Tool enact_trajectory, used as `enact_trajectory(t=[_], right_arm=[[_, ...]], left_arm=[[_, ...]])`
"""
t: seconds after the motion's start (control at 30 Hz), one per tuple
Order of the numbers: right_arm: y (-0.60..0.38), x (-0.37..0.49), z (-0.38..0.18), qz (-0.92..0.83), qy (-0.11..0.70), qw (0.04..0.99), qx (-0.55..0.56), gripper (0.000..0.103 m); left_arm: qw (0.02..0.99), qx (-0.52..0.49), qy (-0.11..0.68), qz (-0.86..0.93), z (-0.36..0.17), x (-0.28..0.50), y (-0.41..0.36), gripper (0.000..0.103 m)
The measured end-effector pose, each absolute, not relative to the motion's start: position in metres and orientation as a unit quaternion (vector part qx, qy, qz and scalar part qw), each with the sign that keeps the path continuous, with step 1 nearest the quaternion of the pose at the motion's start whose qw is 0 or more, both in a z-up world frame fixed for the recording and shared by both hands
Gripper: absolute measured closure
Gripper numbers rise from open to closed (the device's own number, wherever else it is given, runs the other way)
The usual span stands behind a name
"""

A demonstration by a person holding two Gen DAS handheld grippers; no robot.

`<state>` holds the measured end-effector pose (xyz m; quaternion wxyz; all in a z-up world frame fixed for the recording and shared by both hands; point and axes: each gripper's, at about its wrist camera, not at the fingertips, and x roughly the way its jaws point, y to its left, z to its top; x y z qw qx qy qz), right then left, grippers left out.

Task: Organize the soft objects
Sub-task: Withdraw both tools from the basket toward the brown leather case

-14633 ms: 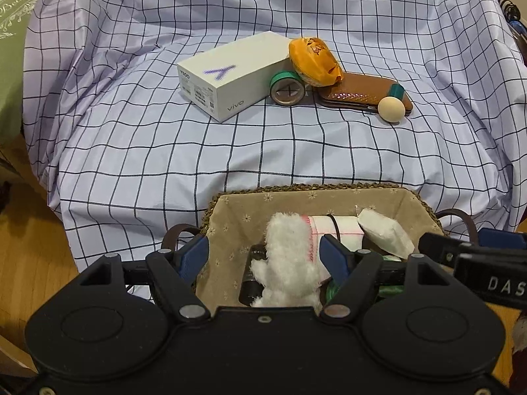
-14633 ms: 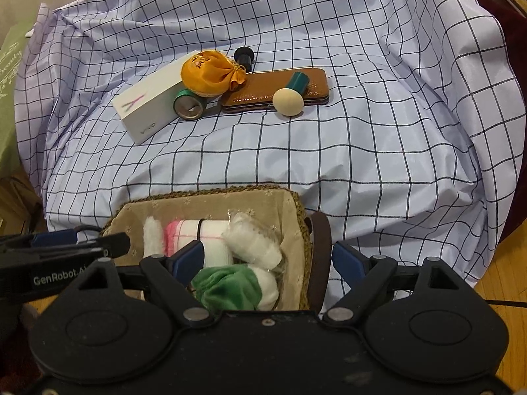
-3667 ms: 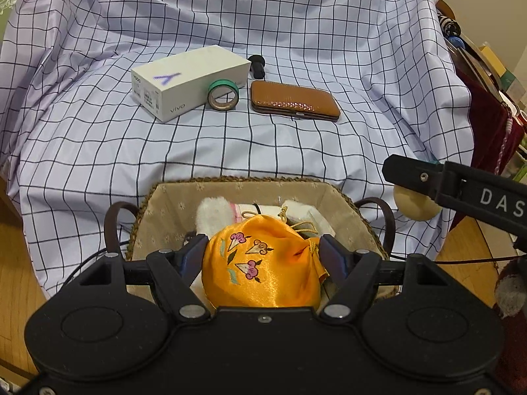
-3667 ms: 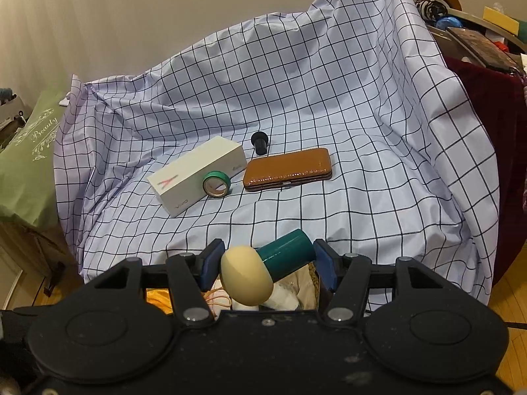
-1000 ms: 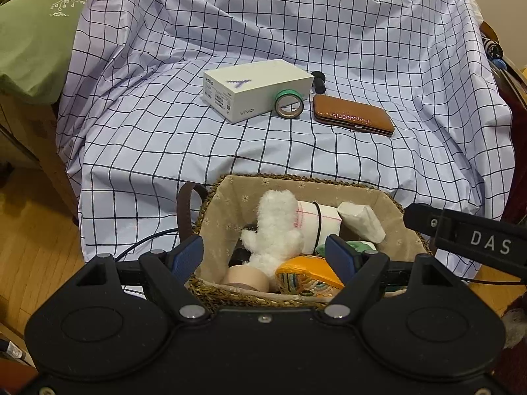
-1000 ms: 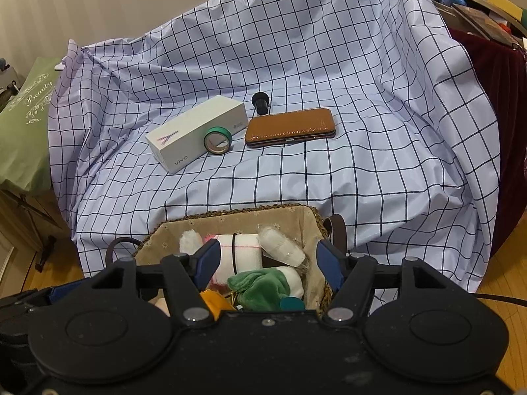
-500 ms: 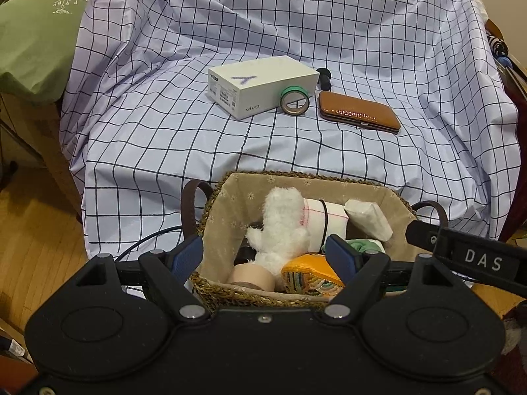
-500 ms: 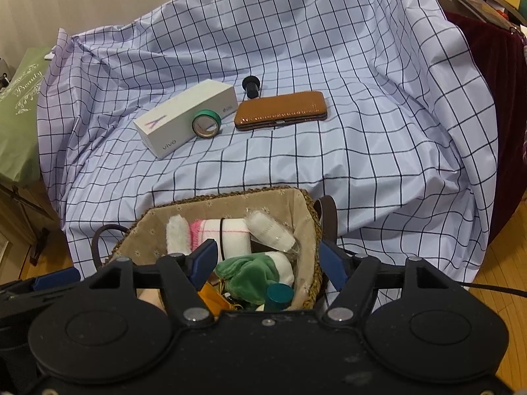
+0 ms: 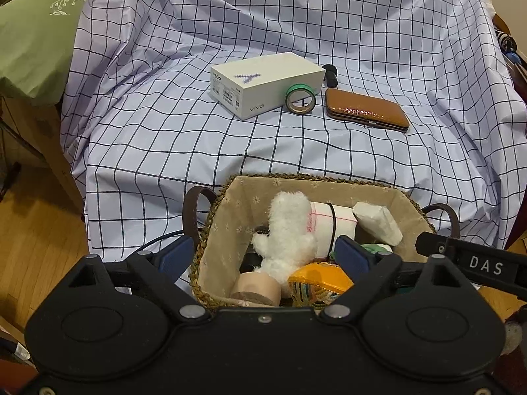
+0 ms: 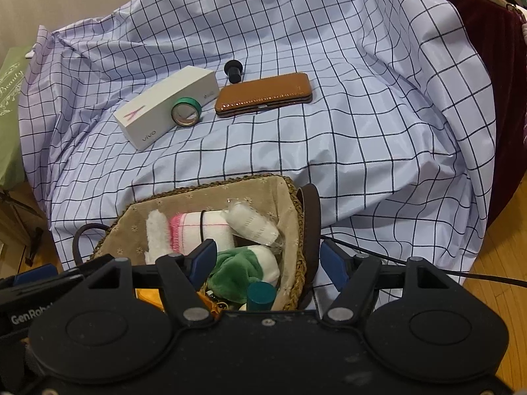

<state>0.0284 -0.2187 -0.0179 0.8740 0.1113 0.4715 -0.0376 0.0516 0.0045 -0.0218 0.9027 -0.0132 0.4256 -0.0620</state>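
Note:
A woven basket [image 9: 227, 217] [image 10: 296, 210] with beige lining stands on the floor before the checked cloth. Inside lie a white plush toy [image 9: 286, 230], a rolled white towel [image 9: 339, 223] [image 10: 210, 227], a white pouch [image 9: 375, 220] [image 10: 253, 223], a green and white plush [image 10: 243, 270], the orange embroidered pouch [image 9: 316, 279] and a teal-handled sponge applicator [image 10: 262, 293]. My left gripper [image 9: 263, 256] hovers over the basket's near rim, jaws opening, pressing on nothing. My right gripper [image 10: 268, 260] hangs over the basket's right end, jaws also opening, the green plush below them untouched.
On the checked cloth [image 9: 263, 138] sit a white phone box [image 9: 263, 82] [image 10: 164, 112], a green tape roll [image 9: 300, 98] [image 10: 187, 111], a brown leather case [image 9: 367, 112] [image 10: 263, 95] and a small black knob [image 10: 233, 69]. A green cushion [image 9: 36, 29] lies left. Wooden floor [image 9: 39, 247] surrounds the basket.
The left jaws have spread wider over the last half second. The right gripper sank a little toward the basket, and its jaws widened slightly. The basket's contents stay put.

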Motion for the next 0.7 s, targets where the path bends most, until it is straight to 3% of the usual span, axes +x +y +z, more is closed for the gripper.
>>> enact_trajectory(t=[0.7], right_arm=[[-0.233, 0.089, -0.037, -0.058, 0.510, 0.851, 0.108, 0.029]], left_arm=[[0.885, 0.004, 0.459, -0.083, -0.026, 0.098, -0.007, 0.012]])
